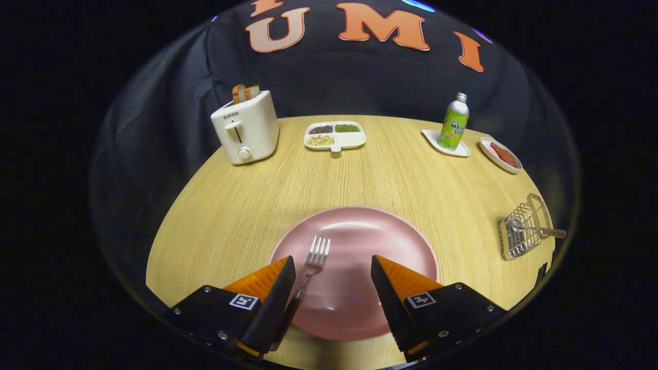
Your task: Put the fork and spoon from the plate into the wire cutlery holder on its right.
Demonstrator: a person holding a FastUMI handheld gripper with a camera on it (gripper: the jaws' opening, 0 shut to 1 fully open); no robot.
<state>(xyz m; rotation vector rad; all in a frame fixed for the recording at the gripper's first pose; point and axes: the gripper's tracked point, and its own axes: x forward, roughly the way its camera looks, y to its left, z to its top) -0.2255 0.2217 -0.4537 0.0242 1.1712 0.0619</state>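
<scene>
A silver fork (311, 265) lies on the pink plate (390, 241), tines pointing away from me. Its handle runs back along the inner side of my left finger (267, 293) and disappears under it. My gripper (333, 270) hovers over the plate's near half, open, with bare plate between the fingers. The wire cutlery holder (522, 232) rests on the table to the right of the plate. A spoon (534, 230) lies in it, its handle sticking out to the right.
At the table's far side stand a white toaster (247, 128) with bread in it, a divided white dish of beans (334, 135), a green bottle (454, 123) on a small white tray and a dish of red food (501, 154). Bare wooden table lies between them and the plate.
</scene>
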